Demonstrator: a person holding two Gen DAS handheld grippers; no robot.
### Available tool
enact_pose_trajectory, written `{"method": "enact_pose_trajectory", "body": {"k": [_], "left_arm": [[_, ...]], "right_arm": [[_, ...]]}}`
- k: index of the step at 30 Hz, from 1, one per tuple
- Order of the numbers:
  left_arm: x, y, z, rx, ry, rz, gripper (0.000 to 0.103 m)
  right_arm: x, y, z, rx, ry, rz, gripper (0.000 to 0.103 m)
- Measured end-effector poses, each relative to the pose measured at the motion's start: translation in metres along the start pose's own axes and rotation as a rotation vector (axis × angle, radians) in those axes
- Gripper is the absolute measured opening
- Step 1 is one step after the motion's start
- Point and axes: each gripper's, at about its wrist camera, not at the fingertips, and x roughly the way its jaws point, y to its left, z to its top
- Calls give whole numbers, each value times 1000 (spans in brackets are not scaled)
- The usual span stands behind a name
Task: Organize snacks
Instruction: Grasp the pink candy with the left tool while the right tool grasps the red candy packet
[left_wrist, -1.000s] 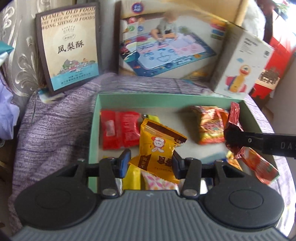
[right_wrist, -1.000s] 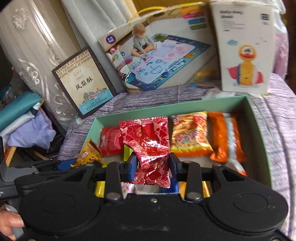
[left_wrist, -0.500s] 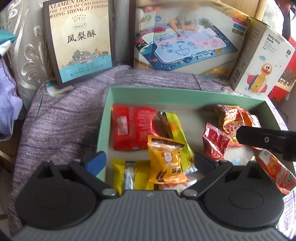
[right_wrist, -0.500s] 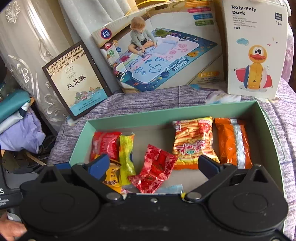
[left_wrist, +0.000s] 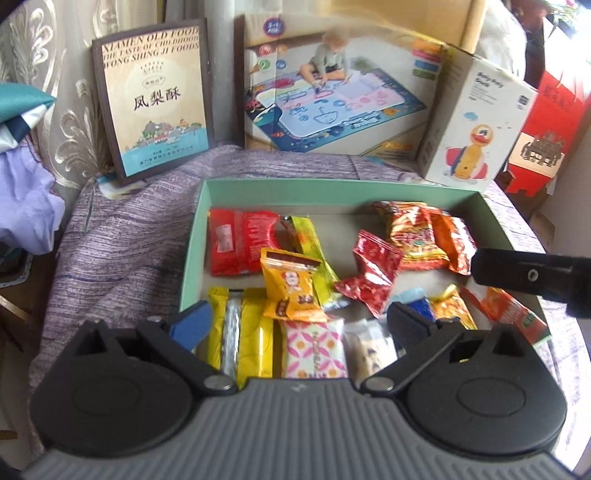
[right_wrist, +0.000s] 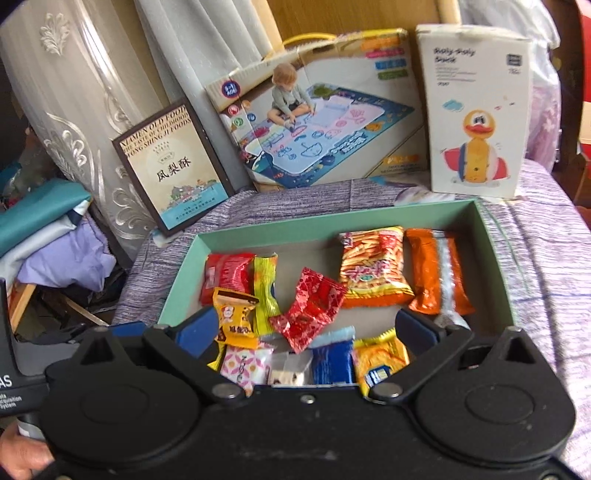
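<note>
The near row of snacks in the green box is partly hidden behind both tools, the left tool and right tool, which now gape empty, their orange packet and red packet dropped inside.

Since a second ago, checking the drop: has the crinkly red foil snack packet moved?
Yes. The red foil packet left the right gripper, whose jaws have just opened, and lies on the green box floor.
</note>
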Motion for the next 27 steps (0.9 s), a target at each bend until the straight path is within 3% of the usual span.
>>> {"method": "enact_pose_trajectory", "body": {"k": [8, 17, 21, 24, 26, 27], "left_arm": [[-32, -3, -37, 17, -1, -5, 103], [-35, -2, -96, -19, 92, -40, 103], [-23, -12, -117, 17, 142, -62, 103], [-13, -15, -121, 31, 158, -41, 103], [-6, -12, -121, 16, 166, -34, 103], [-2, -11, -120, 10, 171, -30, 103]], "right_arm": [[-42, -22, -36, 42, -1, -10, 103], [-54, -45, -82, 113, 45, -9, 103], [-53, -51, -99, 158, 67, 16, 102], [-52, -49, -112, 173, 81, 46, 90], [-45, -45, -121, 161, 104, 63, 70], [-40, -44, -124, 156, 120, 65, 67]]}}
